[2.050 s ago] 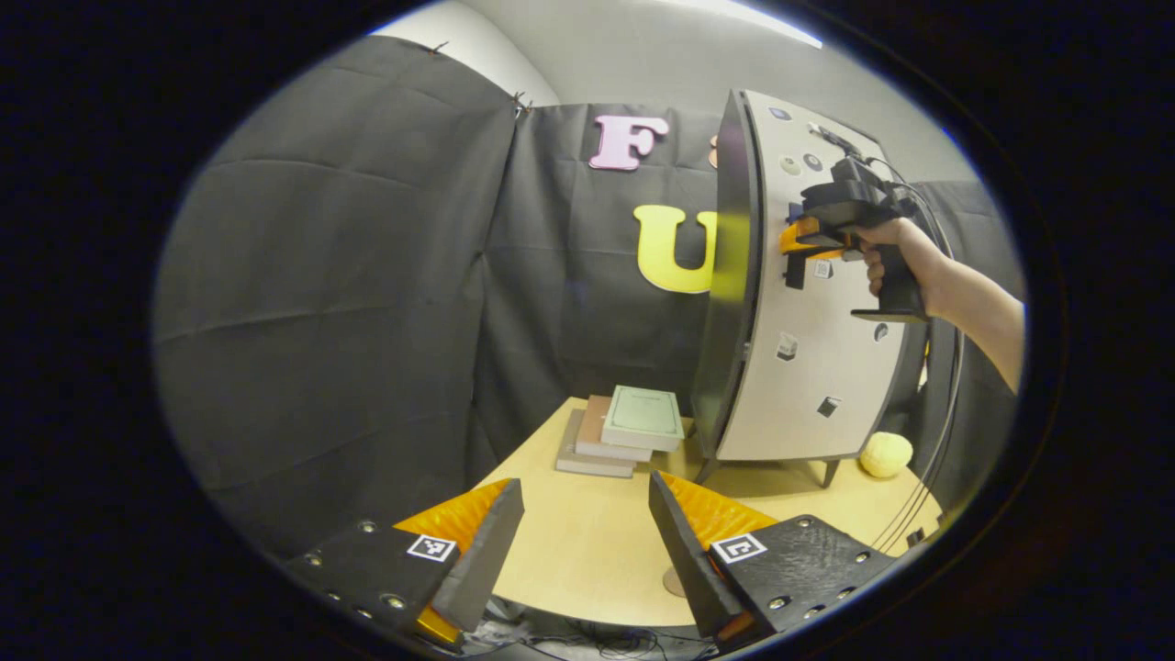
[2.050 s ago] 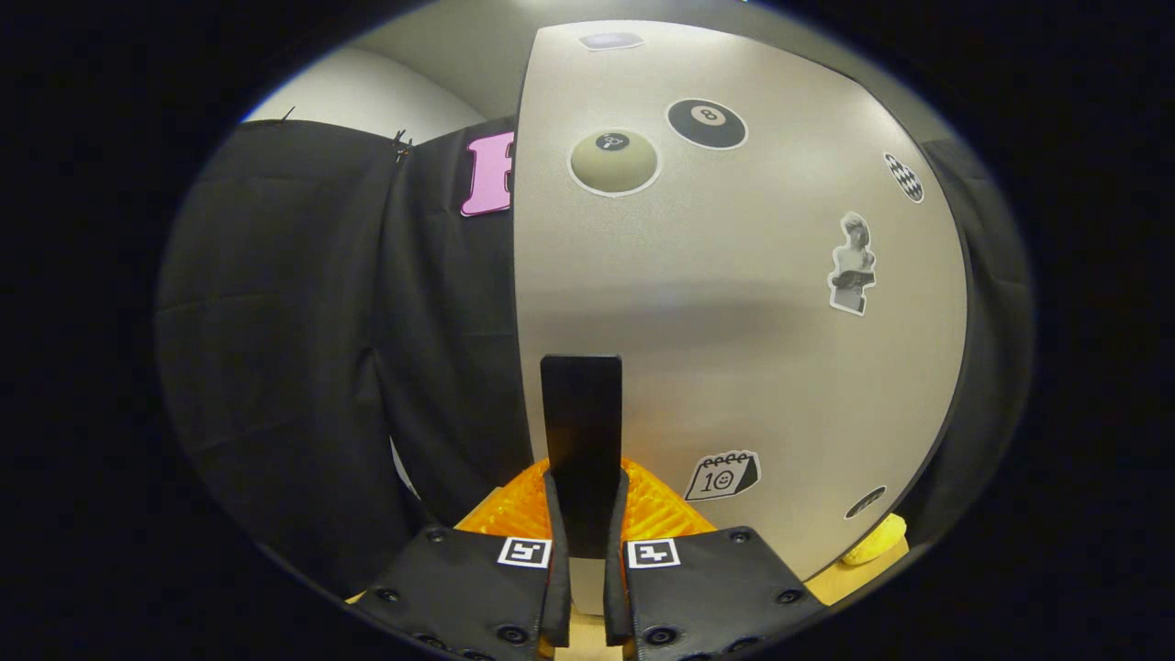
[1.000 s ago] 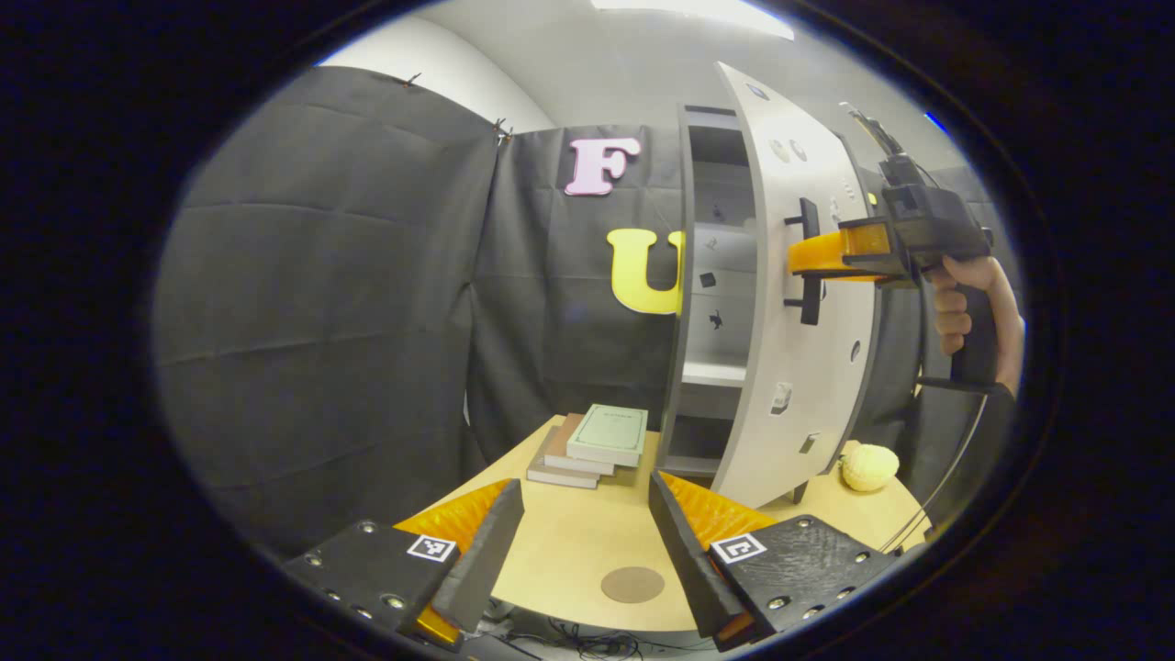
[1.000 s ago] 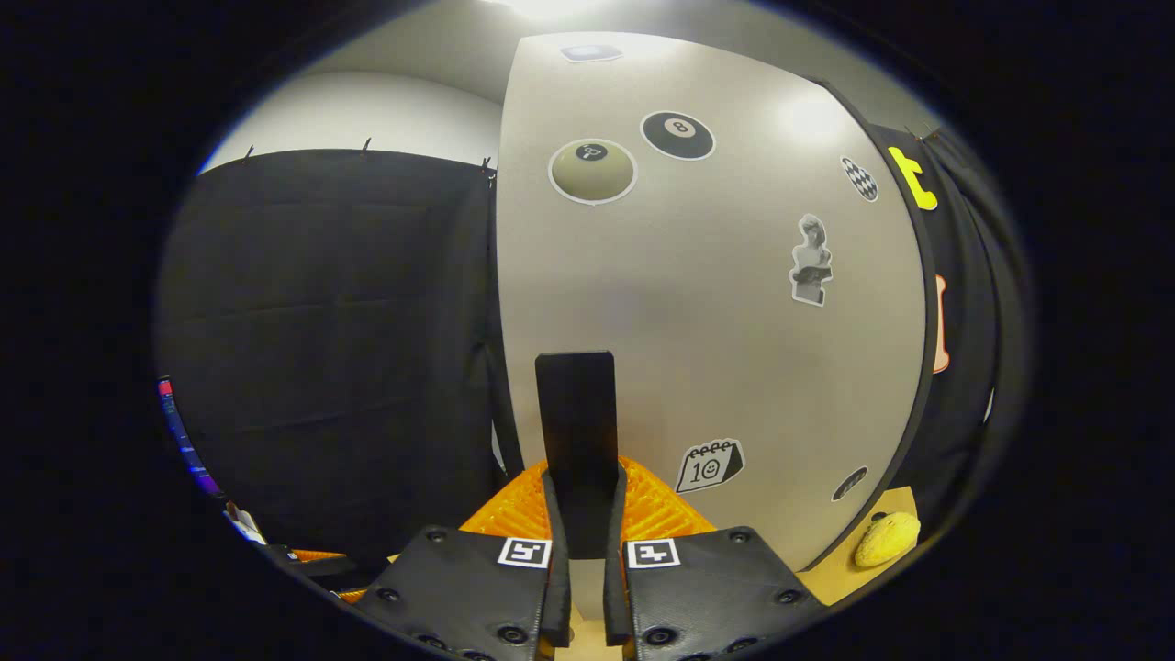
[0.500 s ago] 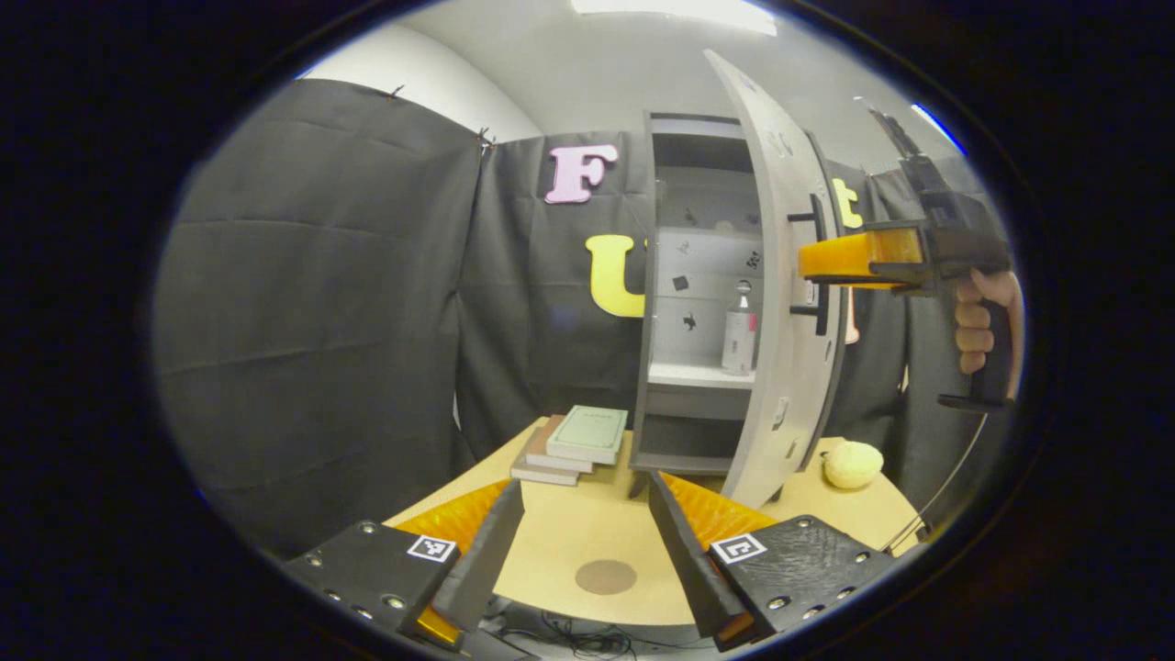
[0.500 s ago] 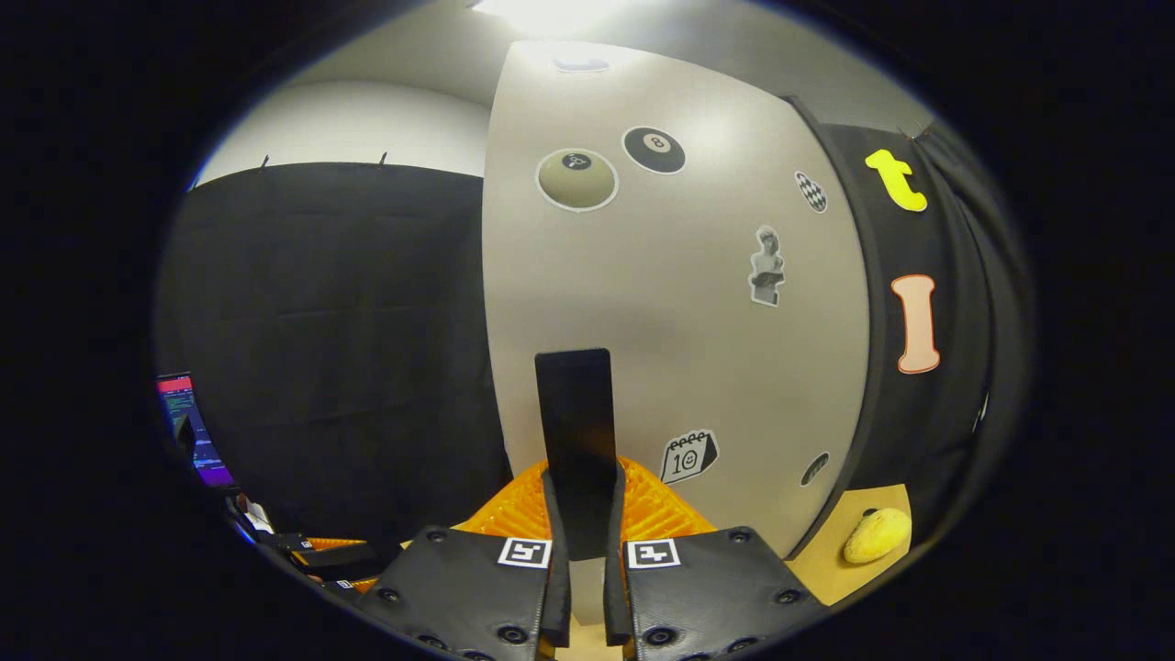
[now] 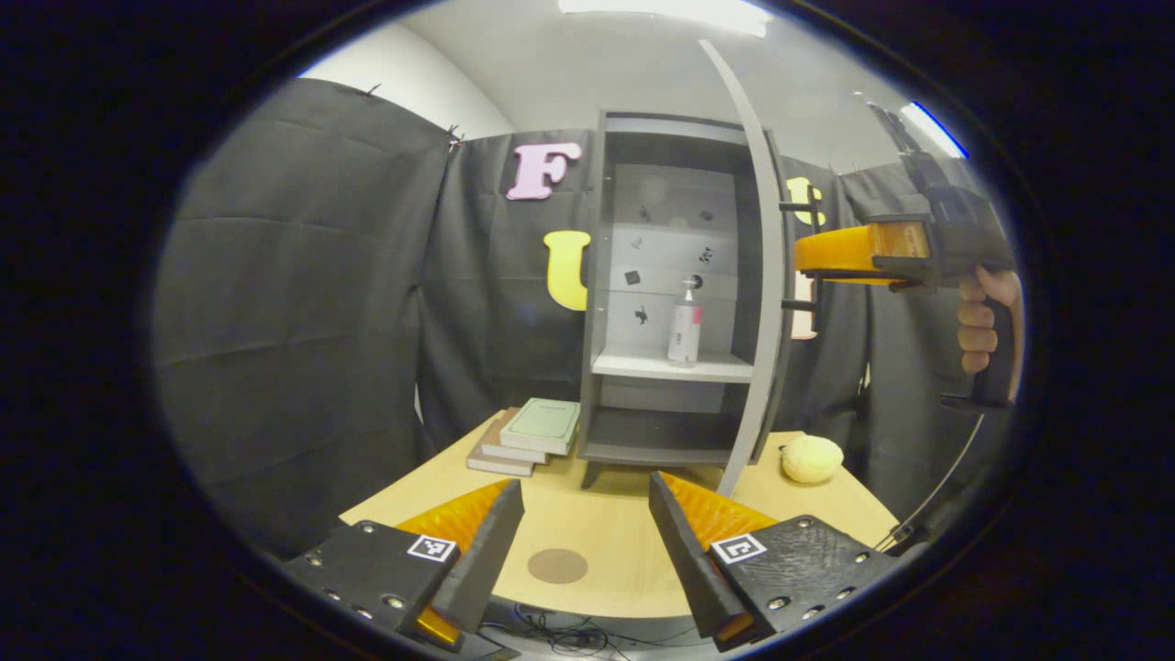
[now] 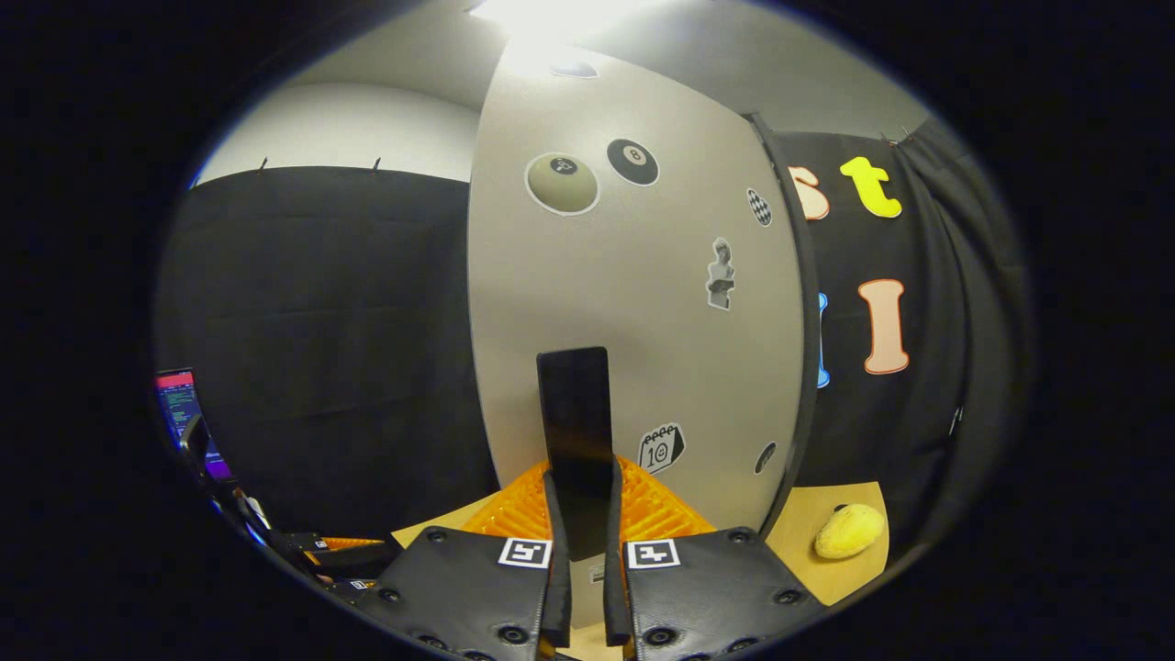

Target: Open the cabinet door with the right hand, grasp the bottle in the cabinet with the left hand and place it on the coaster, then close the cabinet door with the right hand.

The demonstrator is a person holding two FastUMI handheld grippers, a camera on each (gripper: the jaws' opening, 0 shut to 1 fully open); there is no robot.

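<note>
Left gripper view: left gripper [image 7: 586, 542] spread wide, empty, above table [image 7: 606, 532] near coaster [image 7: 557, 565]; bottle [image 7: 684, 323] upright on cabinet [image 7: 633, 275] shelf, door [image 7: 764, 303] swung out.
Right gripper view: right gripper [image 8: 581, 551] clamped on door handle [image 8: 576, 431].

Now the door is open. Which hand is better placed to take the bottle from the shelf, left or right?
Left. The left tongs are open and face the bottle on the shelf. The right tongs are shut on the door handle, holding the cabinet door open.
</note>
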